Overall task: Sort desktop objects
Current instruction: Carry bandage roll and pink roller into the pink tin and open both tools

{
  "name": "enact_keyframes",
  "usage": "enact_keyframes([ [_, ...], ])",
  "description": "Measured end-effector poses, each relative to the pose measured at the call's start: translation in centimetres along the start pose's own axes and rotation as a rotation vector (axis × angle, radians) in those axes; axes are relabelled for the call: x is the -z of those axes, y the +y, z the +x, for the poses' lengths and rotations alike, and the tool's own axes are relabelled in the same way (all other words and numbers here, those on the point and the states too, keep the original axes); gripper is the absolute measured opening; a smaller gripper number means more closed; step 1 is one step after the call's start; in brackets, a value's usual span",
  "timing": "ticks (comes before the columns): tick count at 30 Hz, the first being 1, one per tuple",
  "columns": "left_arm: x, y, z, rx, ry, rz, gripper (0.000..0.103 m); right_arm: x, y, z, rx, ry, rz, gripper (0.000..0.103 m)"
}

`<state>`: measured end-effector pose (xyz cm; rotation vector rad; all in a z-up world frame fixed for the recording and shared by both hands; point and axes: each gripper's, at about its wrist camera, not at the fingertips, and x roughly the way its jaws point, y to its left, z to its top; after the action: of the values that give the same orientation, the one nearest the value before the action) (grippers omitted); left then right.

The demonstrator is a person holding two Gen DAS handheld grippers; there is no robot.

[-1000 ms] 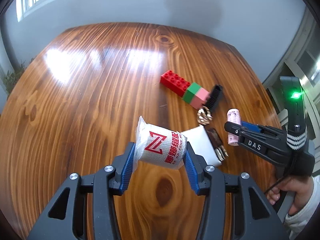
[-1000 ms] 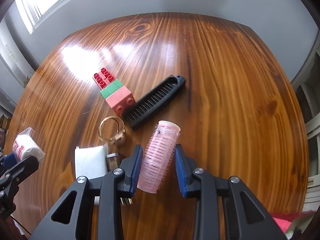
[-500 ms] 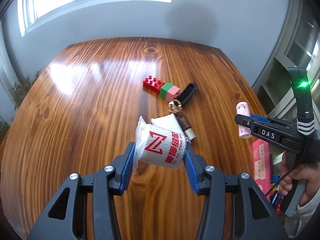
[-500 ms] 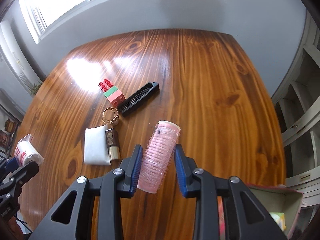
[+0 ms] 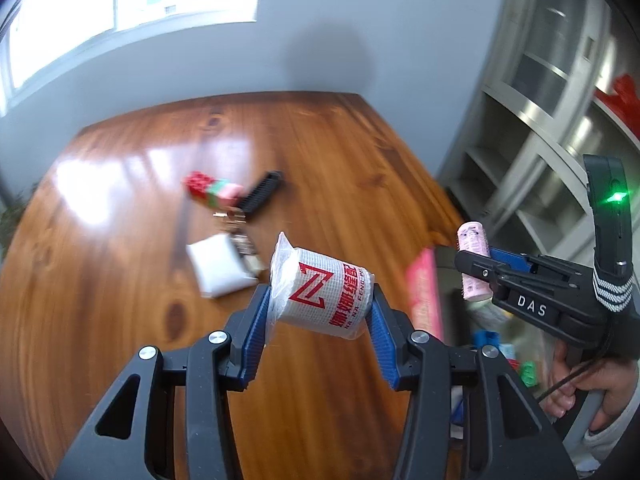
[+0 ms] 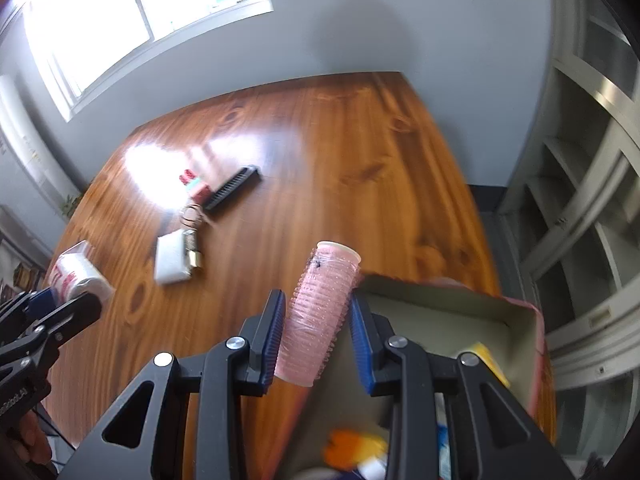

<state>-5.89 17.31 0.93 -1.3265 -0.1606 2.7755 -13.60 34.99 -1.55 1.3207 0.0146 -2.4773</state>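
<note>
My left gripper [image 5: 320, 312] is shut on a white roll in plastic wrap with a red Z logo [image 5: 320, 300], held above the wooden table [image 5: 120, 320]. That roll [image 6: 78, 274] also shows at the left of the right wrist view. My right gripper [image 6: 318, 316] is shut on a pink hair roller [image 6: 322, 312], hanging over the edge of a pink-sided box [image 6: 536, 344]. From the left wrist view the roller [image 5: 474, 260] and the right gripper [image 5: 480, 268] are at the right, over the box [image 5: 424, 296].
On the table lie toy bricks [image 6: 194, 186], a black comb [image 6: 232, 186], a metal ring [image 6: 192, 214], a white pad [image 6: 172, 258] and a small brown item [image 6: 192, 246]. The box holds yellow, orange and blue items. Grey shelves [image 6: 580, 200] stand at the right.
Both grippers have risen and pulled back to the right from the table's middle, each still gripping its object. The pink box and shelves have come into view under the right gripper.
</note>
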Motion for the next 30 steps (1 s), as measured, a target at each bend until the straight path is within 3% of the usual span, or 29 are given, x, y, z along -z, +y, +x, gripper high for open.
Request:
enact_keyframes([
  [8,0.4,-7.2,1.7,0.123,0.041,0.118,0.050,3.8,-5.8,-2.8,0.072,0.014,0.104,0.036],
  [14,0.3,-10.4,2.1,0.189,0.068,0.146,0.052,5.0,-7.6,-3.9,0.082,0.011,0.136,0.036],
  [17,0.6,-11.2,2.1,0.187,0.076,0.157,0.066,5.1,-7.9,-4.2,0.081,0.007,0.145,0.039],
  [28,1.1,-9.9,0.7,0.144,0.062,0.112,0.067,5.5,-7.8,-4.8,0.059,-0.013,0.163,0.044],
  [30,1.2,-9.1,0.4,0.129,0.055,0.099,0.067,5.3,-7.5,-4.9,0.052,-0.019,0.156,0.049],
])
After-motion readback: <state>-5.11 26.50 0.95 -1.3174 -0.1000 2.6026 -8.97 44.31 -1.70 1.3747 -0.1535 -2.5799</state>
